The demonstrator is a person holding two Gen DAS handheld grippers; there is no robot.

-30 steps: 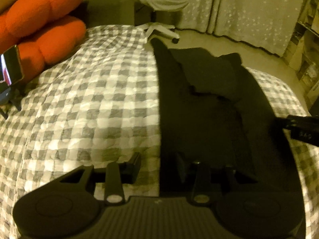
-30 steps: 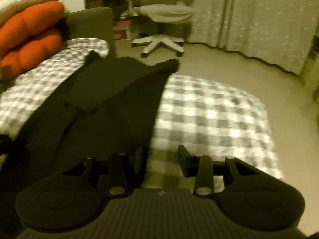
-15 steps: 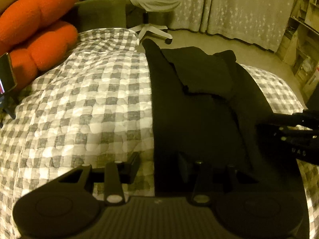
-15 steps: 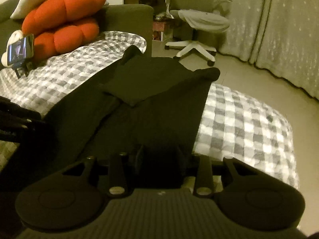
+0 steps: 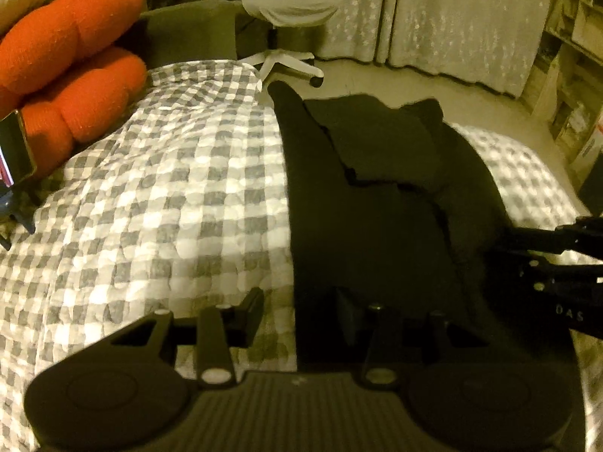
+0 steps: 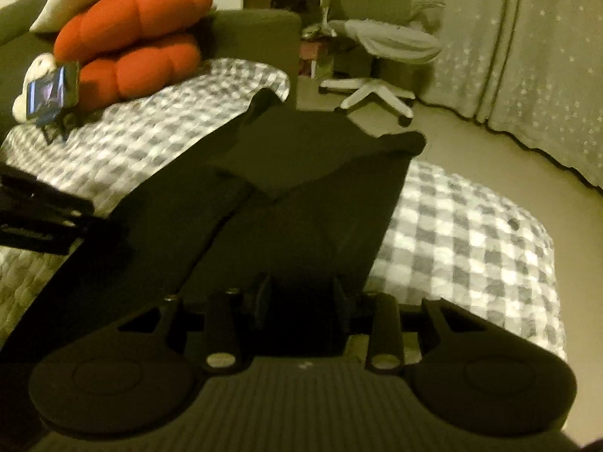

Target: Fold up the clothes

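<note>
While the long black soft-knit garment (image 5: 377,218) lies lengthwise on the grey-and-white checked quilt (image 5: 169,196), left gripper (image 5: 297,316) and right gripper (image 6: 301,301) hover parted over its near hem: limp, light cloth, likely best pinched at the corners.

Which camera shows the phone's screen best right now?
The right wrist view: the phone faces it with its lit screen showing, beside the orange cushion. The left wrist view catches only its edge at the frame border.
</note>
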